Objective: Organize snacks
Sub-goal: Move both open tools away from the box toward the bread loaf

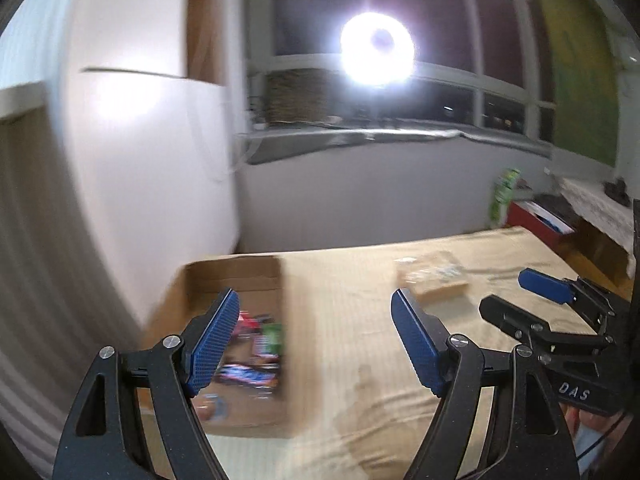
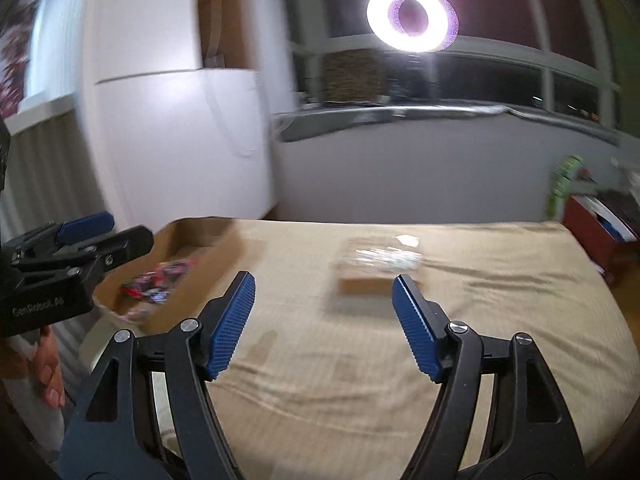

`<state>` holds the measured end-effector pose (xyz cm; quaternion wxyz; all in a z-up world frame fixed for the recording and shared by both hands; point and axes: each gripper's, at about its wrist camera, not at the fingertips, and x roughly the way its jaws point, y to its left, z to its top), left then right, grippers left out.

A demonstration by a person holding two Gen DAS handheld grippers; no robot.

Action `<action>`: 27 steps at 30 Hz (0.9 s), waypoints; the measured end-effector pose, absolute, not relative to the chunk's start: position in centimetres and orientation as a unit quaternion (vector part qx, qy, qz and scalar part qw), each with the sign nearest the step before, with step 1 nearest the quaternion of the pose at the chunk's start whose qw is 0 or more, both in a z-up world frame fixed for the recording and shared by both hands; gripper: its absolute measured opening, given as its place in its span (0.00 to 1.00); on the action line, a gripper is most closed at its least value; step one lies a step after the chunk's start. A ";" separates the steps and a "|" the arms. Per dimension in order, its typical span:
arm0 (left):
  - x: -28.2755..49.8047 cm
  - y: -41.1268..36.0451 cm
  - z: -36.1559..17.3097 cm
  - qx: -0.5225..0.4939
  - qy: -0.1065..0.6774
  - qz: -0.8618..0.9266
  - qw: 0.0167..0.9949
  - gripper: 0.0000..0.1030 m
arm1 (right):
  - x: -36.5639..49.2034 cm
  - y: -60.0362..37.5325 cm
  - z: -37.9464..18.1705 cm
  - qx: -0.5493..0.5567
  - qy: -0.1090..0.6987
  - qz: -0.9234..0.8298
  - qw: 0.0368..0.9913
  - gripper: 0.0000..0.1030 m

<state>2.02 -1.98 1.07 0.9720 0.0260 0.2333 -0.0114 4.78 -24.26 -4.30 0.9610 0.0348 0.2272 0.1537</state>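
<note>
Both my tongs, left [image 1: 316,344] and right [image 2: 324,326], gape empty. Ahead of my right tongs, the pack [image 2: 378,264] looks light, crinkly; I'd pinch its edges.

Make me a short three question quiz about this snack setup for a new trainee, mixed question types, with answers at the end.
1. True or false: the cardboard box already holds snack packets.
2. Multiple choice: the left gripper and right gripper are A) both open and empty, B) both shut on packets, C) one open, one shut.
3. Short answer: what lies alone on the beige cloth, ahead of the right gripper?

Key
1. True.
2. A.
3. A clear-wrapped package, too blurred to identify further.
</note>
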 end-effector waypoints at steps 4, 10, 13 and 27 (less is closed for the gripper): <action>2.9 -6.5 0.4 0.039 0.247 -0.056 0.967 0.76 | 4.1 -29.4 -5.2 0.060 0.234 0.104 0.965 0.72; 3.5 -10.7 -0.4 0.050 0.260 -0.097 0.959 0.76 | 4.0 -32.5 -6.0 0.073 0.242 0.087 0.964 0.72; 3.5 -11.5 -0.7 0.053 0.267 -0.099 0.957 0.76 | 4.1 -33.1 -6.2 0.075 0.245 0.091 0.962 0.72; 7.0 -12.9 -3.5 0.055 0.301 -0.087 0.948 0.76 | 8.8 -32.8 -8.3 0.060 0.277 0.092 0.955 0.76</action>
